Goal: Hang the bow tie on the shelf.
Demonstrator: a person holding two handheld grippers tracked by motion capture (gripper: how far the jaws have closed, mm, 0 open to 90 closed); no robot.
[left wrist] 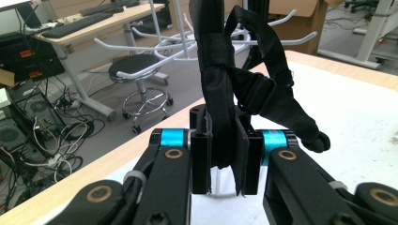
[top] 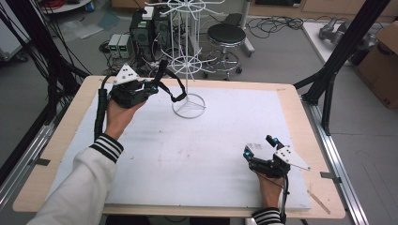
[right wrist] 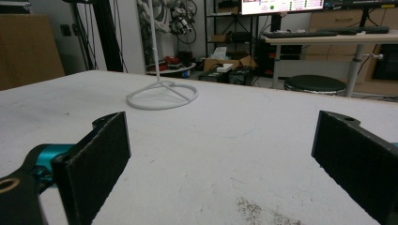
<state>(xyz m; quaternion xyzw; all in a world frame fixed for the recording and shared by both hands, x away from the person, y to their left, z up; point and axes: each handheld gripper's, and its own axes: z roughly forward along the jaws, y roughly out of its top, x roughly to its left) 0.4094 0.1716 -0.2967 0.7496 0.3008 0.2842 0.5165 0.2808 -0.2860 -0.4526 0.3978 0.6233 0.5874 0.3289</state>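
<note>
My left gripper (top: 151, 87) is raised at the table's back left, shut on a black strap (top: 171, 89). The strap (left wrist: 225, 98) runs up between the pads and loops over to the right, with a knot or buckle near its middle. A white wire display stand (top: 187, 61) with hooked arms rises just right of the strap, its ring base (top: 188, 106) on the table. The stand's arms (left wrist: 155, 44) lie beyond the strap in the left gripper view. My right gripper (top: 259, 147) rests low at the front right, open, nothing between its pads (right wrist: 101, 154). The stand's base (right wrist: 162, 96) is ahead of it.
The white mat (top: 187, 150) covers the wooden table (top: 70, 117). A black stool (top: 226, 35) and computer boxes (top: 141, 28) stand behind the table. Black frame posts (top: 338, 51) rise at the right. A cardboard box (top: 382, 61) sits far right.
</note>
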